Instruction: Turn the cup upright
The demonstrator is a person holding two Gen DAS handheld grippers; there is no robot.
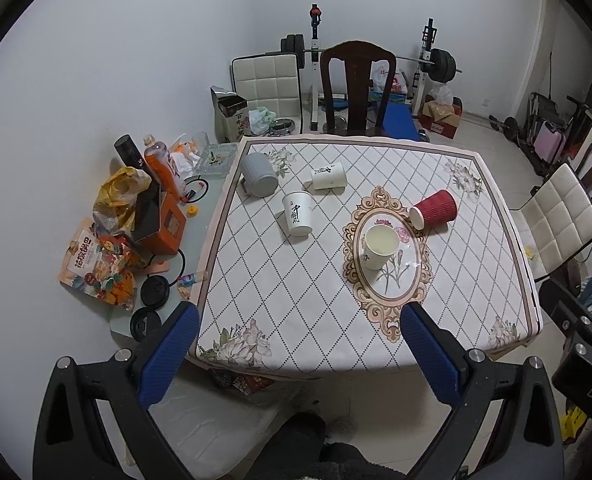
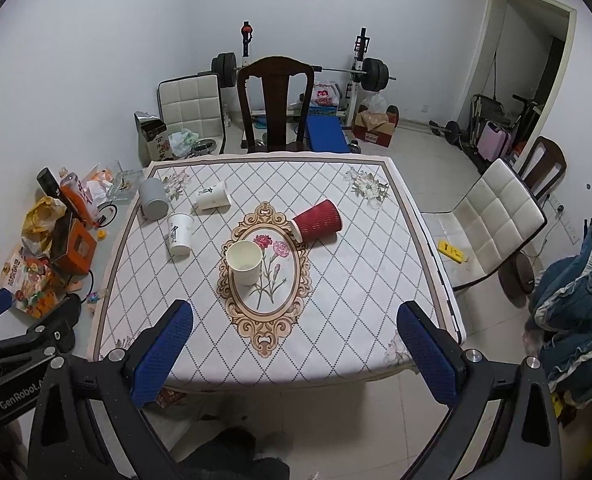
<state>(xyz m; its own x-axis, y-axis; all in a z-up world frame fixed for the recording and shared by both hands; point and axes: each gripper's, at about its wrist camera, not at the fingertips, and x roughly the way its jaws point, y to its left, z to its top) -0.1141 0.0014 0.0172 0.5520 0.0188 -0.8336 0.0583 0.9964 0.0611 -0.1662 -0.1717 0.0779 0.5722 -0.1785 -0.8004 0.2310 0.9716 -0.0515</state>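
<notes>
So far one cream paper cup [image 2: 245, 261] stands upright on the worktop [image 2: 360, 304]; a red ribbed paper cup [image 2: 317, 221], two white printed cups and a grey mug lie tipped. Left hand-held gripper [image 1: 298, 328] and right hand-held gripper [image 2: 296, 326] hover open, empty, near the front edge.

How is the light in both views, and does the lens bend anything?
Left wrist view: soft, even light, faint shadow beside the red cup, table edge bowed. Right wrist view: the same flat light, dark corners, door frame curved; both sharp.
</notes>
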